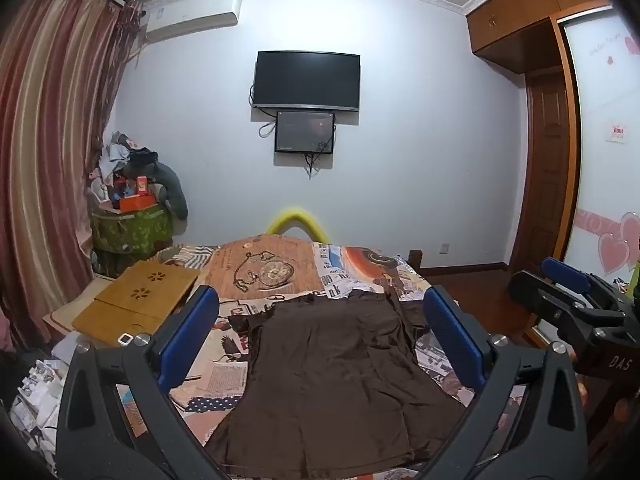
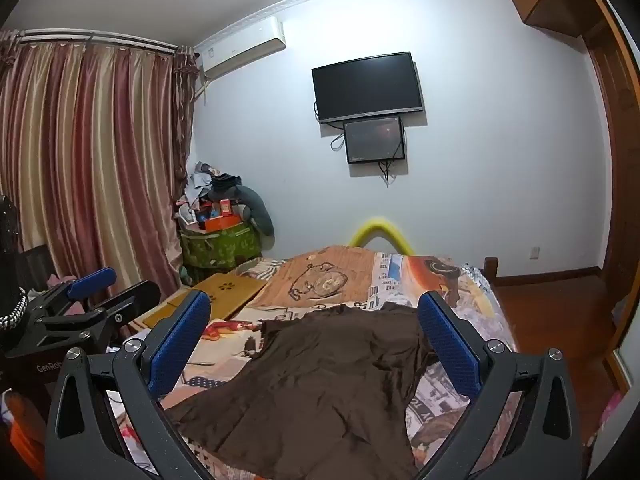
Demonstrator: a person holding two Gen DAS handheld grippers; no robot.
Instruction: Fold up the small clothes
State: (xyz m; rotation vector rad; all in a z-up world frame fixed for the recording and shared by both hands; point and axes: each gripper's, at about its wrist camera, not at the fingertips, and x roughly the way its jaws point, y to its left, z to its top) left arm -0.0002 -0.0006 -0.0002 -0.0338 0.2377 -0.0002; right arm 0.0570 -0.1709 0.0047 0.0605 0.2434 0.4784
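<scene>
Blue fingers [image 1: 192,336] on the left gripper [image 1: 320,320] are gaping wide, hovering over the brown garment [image 1: 332,376] spread on the bed [image 1: 280,268]. Right gripper [image 2: 316,328] is likewise hanging wide apart, gripping nothing; pinching bedding alongside thin cloth could be risking a crooked fold.

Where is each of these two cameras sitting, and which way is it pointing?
Left wrist view: sits on the left claw, looking along its open blue fingers over the brown garment on the bed towards the TV; the right claw shows at its right edge.
Right wrist view: sits on the right claw, facing the same way from further right; the left claw shows at its left edge.
Both share the garment, bed, TV, curtain and air conditioner.
</scene>
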